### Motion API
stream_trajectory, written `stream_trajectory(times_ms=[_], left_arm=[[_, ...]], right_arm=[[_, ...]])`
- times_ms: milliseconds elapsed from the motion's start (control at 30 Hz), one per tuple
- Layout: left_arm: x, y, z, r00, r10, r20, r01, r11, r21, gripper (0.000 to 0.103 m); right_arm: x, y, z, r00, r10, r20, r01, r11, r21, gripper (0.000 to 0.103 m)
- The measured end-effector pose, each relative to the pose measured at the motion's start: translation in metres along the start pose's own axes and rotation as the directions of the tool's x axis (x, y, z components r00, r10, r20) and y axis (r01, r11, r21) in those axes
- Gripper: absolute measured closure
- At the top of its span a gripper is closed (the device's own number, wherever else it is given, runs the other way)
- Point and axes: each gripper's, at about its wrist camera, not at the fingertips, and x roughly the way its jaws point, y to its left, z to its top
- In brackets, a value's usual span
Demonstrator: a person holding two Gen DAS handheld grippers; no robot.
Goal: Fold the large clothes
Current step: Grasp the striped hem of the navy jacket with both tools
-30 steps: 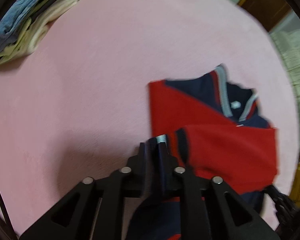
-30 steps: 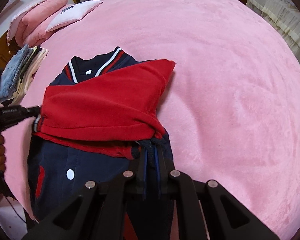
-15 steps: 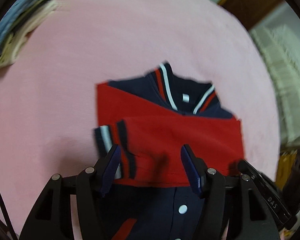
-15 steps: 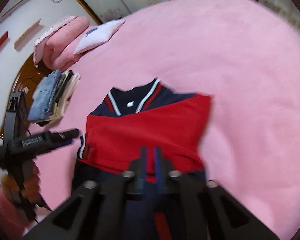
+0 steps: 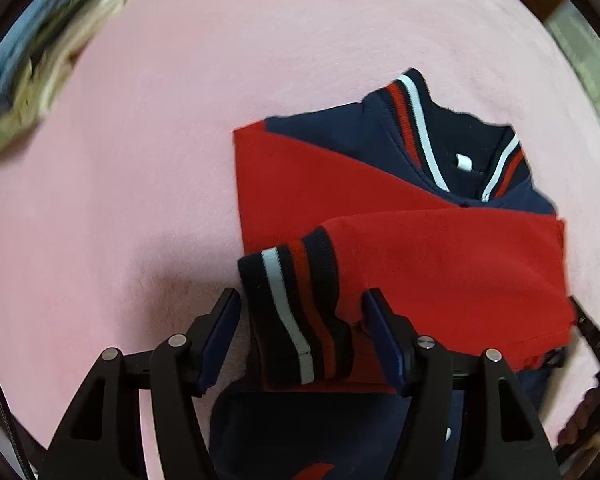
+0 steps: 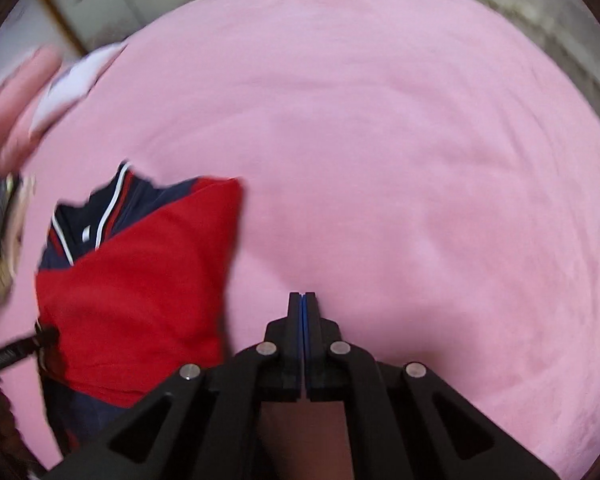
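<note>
From the left wrist, your left hand-held gripper [image 5: 300, 320] is spread, its pads clear of the striped cuff [image 5: 296, 312] lying between them. The jacket [image 5: 400, 240] lies on the pink bed [image 5: 160, 160], sleeves folded across, collar far.

From the right wrist, your right hand-held gripper [image 6: 303, 304] is pressed together, empty, above bare bed [image 6: 380, 160], jacket [image 6: 140, 280] to its left.

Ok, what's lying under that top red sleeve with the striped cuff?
Under the top red sleeve lies the other red sleeve, folded across the navy jacket body. The striped collar stays exposed; the jacket front beneath both sleeves is covered.
</note>
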Motion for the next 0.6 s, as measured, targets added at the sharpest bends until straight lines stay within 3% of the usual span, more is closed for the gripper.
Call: stream_trajectory(times_ms=[100, 200, 267, 400, 500, 600], left_arm=[[-0.011, 0.004, 0.000, 0.999, -0.036, 0.016, 0.036, 0.999, -0.032, 0.041], [-0.029, -0.005, 0.001, 0.994, -0.078, 0.071, 0.079, 0.997, -0.017, 0.040], [-0.032, -0.016, 0.004, 0.991, -0.110, 0.081, 0.109, 0.994, 0.011, 0.035], [-0.020, -0.036, 0.009, 0.997, -0.052, 0.057, 0.046, 0.993, 0.109, 0.035], [0.001, -0.050, 0.022, 0.997, 0.057, 0.052, -0.065, 0.983, 0.174, 0.035], [0.010, -0.039, 0.025, 0.996, 0.080, 0.043, -0.086, 0.981, 0.171, 0.035]], right_arm=[[-0.018, 0.007, 0.006, 0.995, 0.096, 0.036, -0.094, 0.994, -0.051, 0.103], [-0.021, 0.029, 0.014, 0.950, 0.313, 0.006, -0.312, 0.947, -0.071, 0.103], [-0.009, 0.057, 0.015, 0.923, 0.383, -0.049, -0.386, 0.915, -0.116, 0.103], [0.029, 0.106, 0.012, 0.946, 0.258, -0.198, -0.305, 0.915, -0.265, 0.103], [0.032, 0.101, 0.017, 0.982, 0.166, -0.095, -0.187, 0.936, -0.299, 0.103], [0.036, 0.069, 0.031, 0.999, -0.011, 0.032, 0.017, 0.982, -0.189, 0.103]])
